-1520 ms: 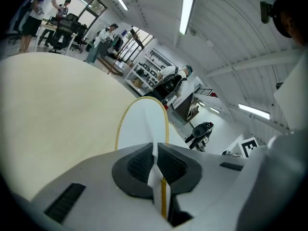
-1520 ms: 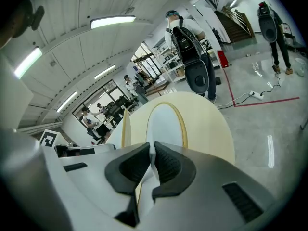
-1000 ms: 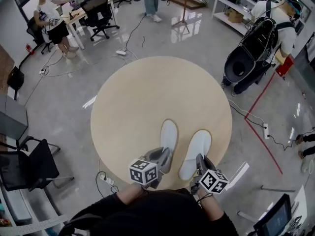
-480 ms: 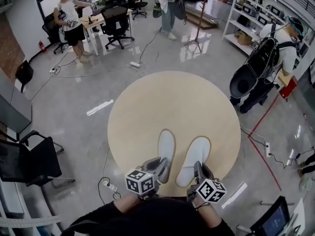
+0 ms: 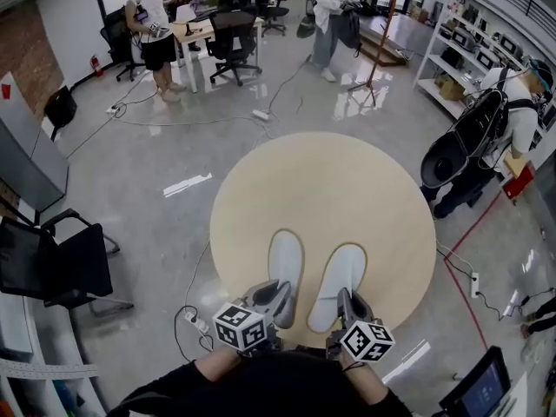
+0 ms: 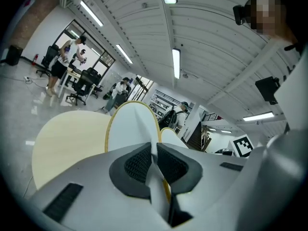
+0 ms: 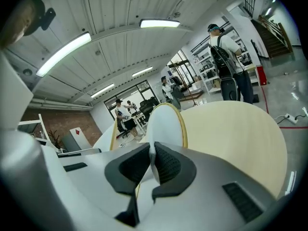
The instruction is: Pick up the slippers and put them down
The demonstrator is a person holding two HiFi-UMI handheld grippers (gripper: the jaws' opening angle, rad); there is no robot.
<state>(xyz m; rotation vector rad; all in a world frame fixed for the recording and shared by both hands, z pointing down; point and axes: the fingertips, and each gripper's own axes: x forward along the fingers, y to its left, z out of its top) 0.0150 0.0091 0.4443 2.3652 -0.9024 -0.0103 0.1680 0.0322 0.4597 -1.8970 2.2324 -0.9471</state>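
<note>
I have both claws low at the near edge of the round wooden table (image 5: 347, 176), side by side, each with its marker cube toward me.

The left gripper (image 5: 276, 295) is clamped on the near end of the left slipper (image 5: 286, 263). In the left gripper view its dark ribbed pads (image 6: 137, 163) press from both sides on a thin white edge of the slipper, and the white face with its yellow rim stands ahead of the jaws.

The right gripper (image 5: 347, 302) grips the right slipper (image 5: 340, 272) the same way. In the right gripper view its pads (image 7: 168, 165) pinch the white material between them, and the slipper reaches away from the jaws over the tabletop.

From the head view the two slippers lie over the near part of the table, pointing to the far side. They are close together but apart, the left one a little farther out than the right. Whether they rest on the wood or hang just above it I cannot tell.

Left of the table a black chair (image 5: 52, 268) stands on the grey floor, and a power strip (image 5: 198, 323) lies near the table's near left edge. At the far right a person (image 5: 512, 102) carries a large black pack.
</note>
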